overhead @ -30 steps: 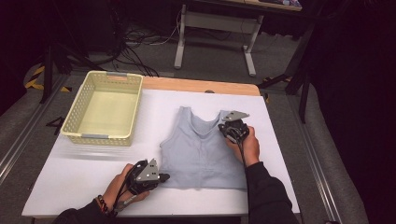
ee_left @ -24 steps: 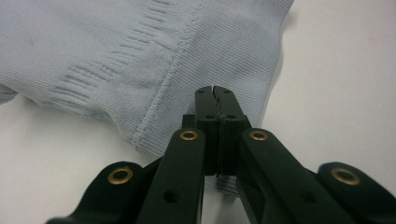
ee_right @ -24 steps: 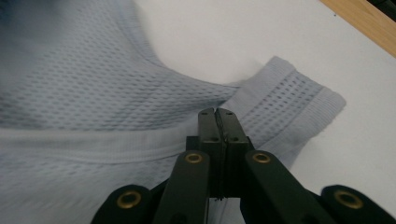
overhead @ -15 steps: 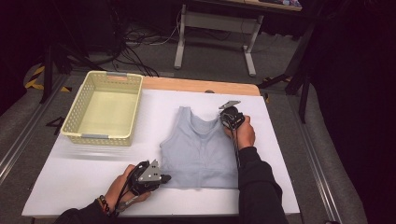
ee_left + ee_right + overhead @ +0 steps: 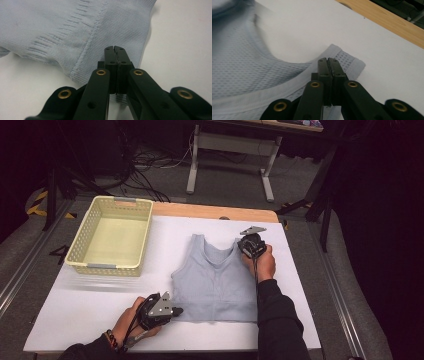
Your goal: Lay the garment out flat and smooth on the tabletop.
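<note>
A pale blue sleeveless top (image 5: 215,280) lies flat on the white table (image 5: 90,310), right of the middle, with its straps toward the far edge and its hem toward the person. No brand mark, label or writing can be read on the fabric in any view.

The left gripper (image 5: 176,311) sits at the near left corner of the hem. In the left gripper view its jaws are pressed together on the ribbed hem band (image 5: 82,62), the cloth bunched into small wrinkles just beyond them.

The right gripper (image 5: 248,251) is at the far right shoulder strap (image 5: 347,60). In the right gripper view its jaws meet over the strap's end — the mesh weave and the plain edging run right under the tips, so it is pinching the strap.

Left of the garment, well apart from it, a pale yellow slatted basket (image 5: 82,247) stands on the table near the far left corner. A strip of bare wood (image 5: 215,211) shows along the table's far edge — beyond it, cables (image 5: 150,160) lie on the dark floor.
</note>
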`<state>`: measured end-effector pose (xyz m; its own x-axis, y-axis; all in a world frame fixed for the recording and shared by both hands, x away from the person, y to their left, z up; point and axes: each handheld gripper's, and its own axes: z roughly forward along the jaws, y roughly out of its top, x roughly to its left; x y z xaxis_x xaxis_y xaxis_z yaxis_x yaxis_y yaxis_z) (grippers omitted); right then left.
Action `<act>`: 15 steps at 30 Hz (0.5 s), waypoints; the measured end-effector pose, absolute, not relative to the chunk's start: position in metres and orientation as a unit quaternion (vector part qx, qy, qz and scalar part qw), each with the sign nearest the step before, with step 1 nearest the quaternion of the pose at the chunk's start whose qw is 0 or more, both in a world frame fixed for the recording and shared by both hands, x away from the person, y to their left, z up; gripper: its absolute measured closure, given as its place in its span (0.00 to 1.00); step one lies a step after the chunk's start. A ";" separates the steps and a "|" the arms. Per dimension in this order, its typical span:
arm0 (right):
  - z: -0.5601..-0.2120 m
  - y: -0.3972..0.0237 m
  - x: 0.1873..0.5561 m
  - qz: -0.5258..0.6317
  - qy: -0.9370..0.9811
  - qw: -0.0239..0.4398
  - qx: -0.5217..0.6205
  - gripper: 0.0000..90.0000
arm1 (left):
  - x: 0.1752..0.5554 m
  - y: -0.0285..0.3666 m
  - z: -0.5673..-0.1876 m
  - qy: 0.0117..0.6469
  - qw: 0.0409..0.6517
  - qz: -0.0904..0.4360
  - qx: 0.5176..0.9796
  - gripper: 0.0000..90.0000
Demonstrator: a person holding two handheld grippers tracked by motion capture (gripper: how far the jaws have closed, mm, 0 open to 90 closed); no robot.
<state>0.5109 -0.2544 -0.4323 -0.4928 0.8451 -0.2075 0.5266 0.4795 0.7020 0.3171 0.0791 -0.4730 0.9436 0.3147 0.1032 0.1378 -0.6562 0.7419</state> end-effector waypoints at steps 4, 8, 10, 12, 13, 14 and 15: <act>-0.428 -0.260 0.496 0.310 0.806 0.278 0.420 0.99 | 0.317 0.079 -0.473 0.127 0.395 0.113 0.903 1.00; -0.419 -0.268 0.479 0.327 0.802 0.293 0.404 0.99 | 0.317 0.079 -0.473 0.128 0.395 0.113 0.903 1.00; -0.417 -0.271 0.474 0.337 0.798 0.296 0.403 0.98 | 0.317 0.079 -0.473 0.128 0.396 0.112 0.903 1.00; -0.412 -0.280 0.463 0.362 0.789 0.290 0.403 0.98 | 0.318 0.080 -0.473 0.130 0.398 0.106 0.902 1.00; -0.412 -0.282 0.459 0.370 0.786 0.292 0.402 0.98 | 0.318 0.080 -0.473 0.130 0.398 0.105 0.902 1.00; -0.411 -0.285 0.453 0.374 0.785 0.293 0.399 0.98 | 0.318 0.080 -0.473 0.130 0.398 0.105 0.902 1.00; -0.411 -0.285 0.453 0.374 0.785 0.293 0.399 0.98 | 0.318 0.080 -0.473 0.130 0.398 0.106 0.902 1.00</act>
